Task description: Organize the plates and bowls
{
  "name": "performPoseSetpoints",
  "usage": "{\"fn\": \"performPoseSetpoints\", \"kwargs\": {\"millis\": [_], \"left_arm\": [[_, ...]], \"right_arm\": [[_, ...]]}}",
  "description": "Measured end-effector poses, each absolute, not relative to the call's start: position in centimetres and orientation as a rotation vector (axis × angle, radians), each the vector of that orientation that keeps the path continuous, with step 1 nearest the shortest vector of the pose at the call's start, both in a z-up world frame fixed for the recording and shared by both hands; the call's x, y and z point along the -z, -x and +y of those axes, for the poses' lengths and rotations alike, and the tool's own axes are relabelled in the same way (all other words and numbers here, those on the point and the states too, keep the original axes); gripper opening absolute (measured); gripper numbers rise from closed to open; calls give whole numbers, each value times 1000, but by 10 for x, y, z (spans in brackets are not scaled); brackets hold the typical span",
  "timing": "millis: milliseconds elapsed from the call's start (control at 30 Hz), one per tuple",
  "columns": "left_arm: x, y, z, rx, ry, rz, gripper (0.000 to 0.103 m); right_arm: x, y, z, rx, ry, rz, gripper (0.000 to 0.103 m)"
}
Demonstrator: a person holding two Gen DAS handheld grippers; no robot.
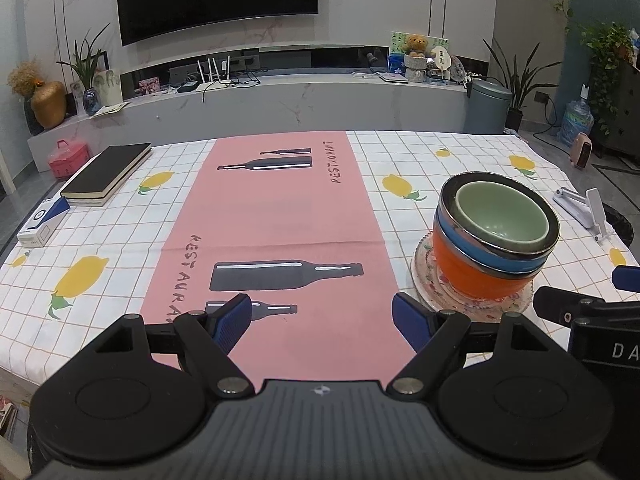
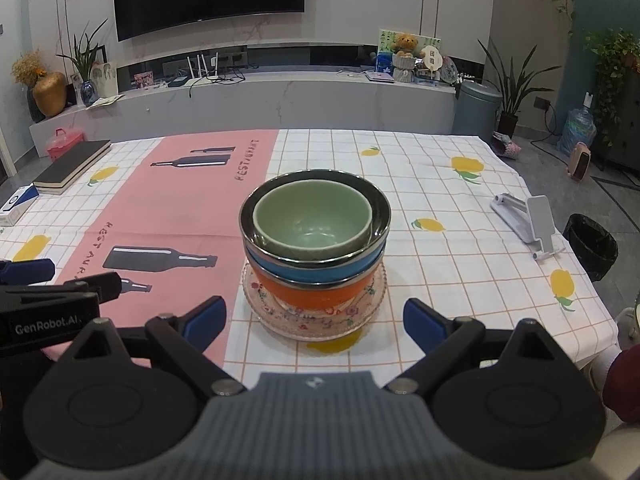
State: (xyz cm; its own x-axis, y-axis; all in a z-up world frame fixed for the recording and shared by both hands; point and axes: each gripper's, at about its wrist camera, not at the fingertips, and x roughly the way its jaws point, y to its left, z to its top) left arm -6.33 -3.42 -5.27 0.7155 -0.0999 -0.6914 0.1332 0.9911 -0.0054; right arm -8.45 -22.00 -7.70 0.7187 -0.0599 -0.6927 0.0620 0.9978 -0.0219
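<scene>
2 grippers are hovering low over the table (image 2: 440,168), both with jaws spread apart and gripping nothing. At far left, a black book (image 1: 106,174) is lying on the checked cloth. The left gripper (image 1: 322,320) is pointing along the pink runner (image 1: 276,208). The right gripper (image 2: 314,318) is facing a stack of 3 bowls: green bowl (image 2: 312,220) nesting in blue bowl (image 2: 316,270), nesting in orange bowl (image 2: 316,294), all sitting on a floral glass plate (image 2: 312,320). A white stand (image 2: 528,220) is lying well right.

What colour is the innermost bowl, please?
Pale green bowl, clearest in the right wrist view.
</scene>
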Motion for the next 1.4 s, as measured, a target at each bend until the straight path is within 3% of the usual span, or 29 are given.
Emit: {"fn": "performPoseSetpoints", "kwargs": {"millis": [1400], "left_arm": [[56,60,-26,124,-16,783,94]], "right_arm": [[79,78,-215,46,-3,783,94]]}}
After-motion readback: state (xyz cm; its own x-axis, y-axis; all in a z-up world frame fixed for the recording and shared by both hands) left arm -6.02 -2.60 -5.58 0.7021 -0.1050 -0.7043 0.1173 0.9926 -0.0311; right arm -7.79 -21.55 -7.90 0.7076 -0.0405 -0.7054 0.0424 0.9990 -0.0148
